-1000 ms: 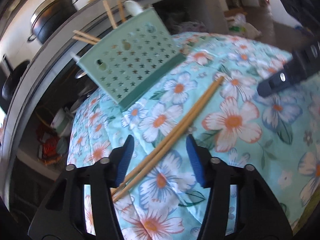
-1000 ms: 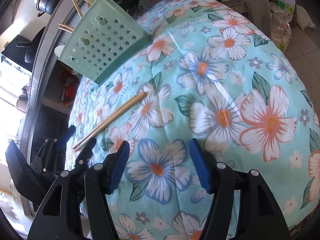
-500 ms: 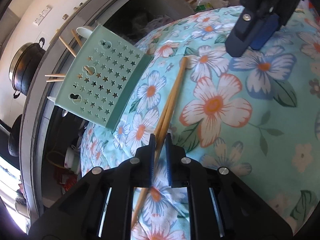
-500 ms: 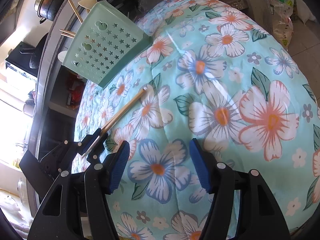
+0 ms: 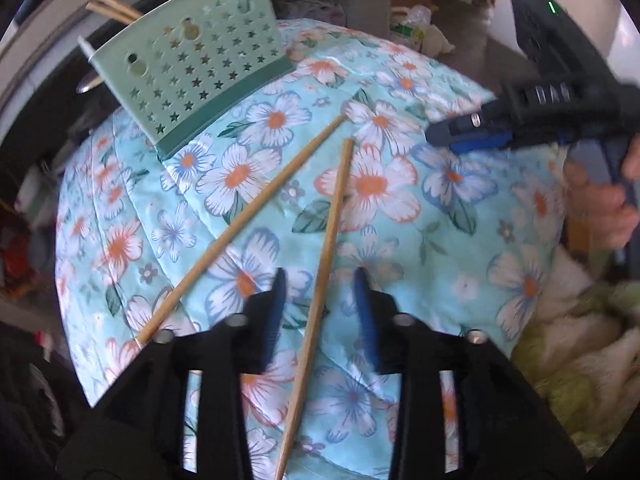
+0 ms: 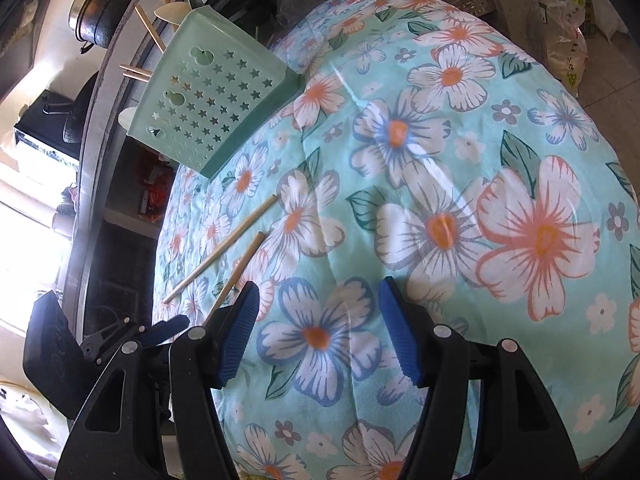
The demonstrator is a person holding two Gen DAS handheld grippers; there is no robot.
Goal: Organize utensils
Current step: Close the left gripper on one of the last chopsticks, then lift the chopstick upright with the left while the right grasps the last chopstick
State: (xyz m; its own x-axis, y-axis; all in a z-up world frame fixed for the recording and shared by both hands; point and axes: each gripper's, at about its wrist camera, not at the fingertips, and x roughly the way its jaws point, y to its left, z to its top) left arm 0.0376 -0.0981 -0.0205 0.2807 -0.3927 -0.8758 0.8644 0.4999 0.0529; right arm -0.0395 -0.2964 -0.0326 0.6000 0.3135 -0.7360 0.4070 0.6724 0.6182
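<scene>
Two wooden chopsticks lie apart on the floral cloth. One chopstick (image 5: 326,248) (image 6: 240,268) runs between the fingers of my left gripper (image 5: 320,290), which is open around it. The other chopstick (image 5: 240,228) (image 6: 222,248) lies to its left. A green perforated utensil holder (image 5: 196,76) (image 6: 212,96) stands at the cloth's far edge with several chopsticks and spoons in it. My right gripper (image 6: 316,332) is open and empty above the cloth; it also shows in the left wrist view (image 5: 472,136).
The floral cloth (image 6: 440,220) covers a rounded surface. A dark pot (image 6: 96,12) sits on a counter behind the holder. Bags and clutter (image 6: 568,40) lie on the floor beyond the far right edge.
My left gripper was shut on the pair of chopsticks half a second ago. It has opened, and the two chopsticks now lie splayed apart on the cloth.
</scene>
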